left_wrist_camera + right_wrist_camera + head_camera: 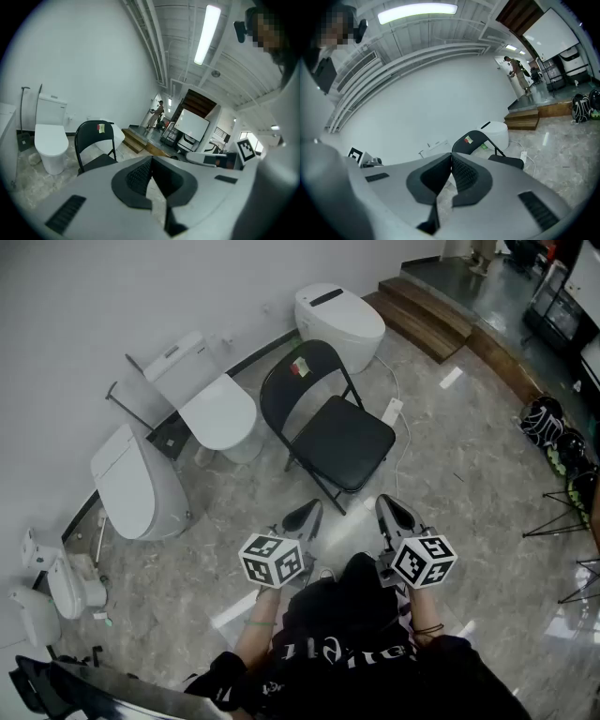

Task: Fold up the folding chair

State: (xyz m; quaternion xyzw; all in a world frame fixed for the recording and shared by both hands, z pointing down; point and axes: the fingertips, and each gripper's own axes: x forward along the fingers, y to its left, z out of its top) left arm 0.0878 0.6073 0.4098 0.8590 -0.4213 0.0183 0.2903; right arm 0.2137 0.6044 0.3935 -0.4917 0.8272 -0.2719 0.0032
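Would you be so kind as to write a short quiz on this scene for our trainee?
1. Fill in: the small red-and-green sticker sits on the black metal folding chair's ____.
2. True or false: the chair is already folded flat.
3. Choose: the left gripper and right gripper are A) both shut and empty, B) both open, C) clamped on the chair.
Key: 1 backrest; 2 false; 3 A.

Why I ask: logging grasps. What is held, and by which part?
Nothing. The left gripper and right gripper are shut and empty, off the folding chair.
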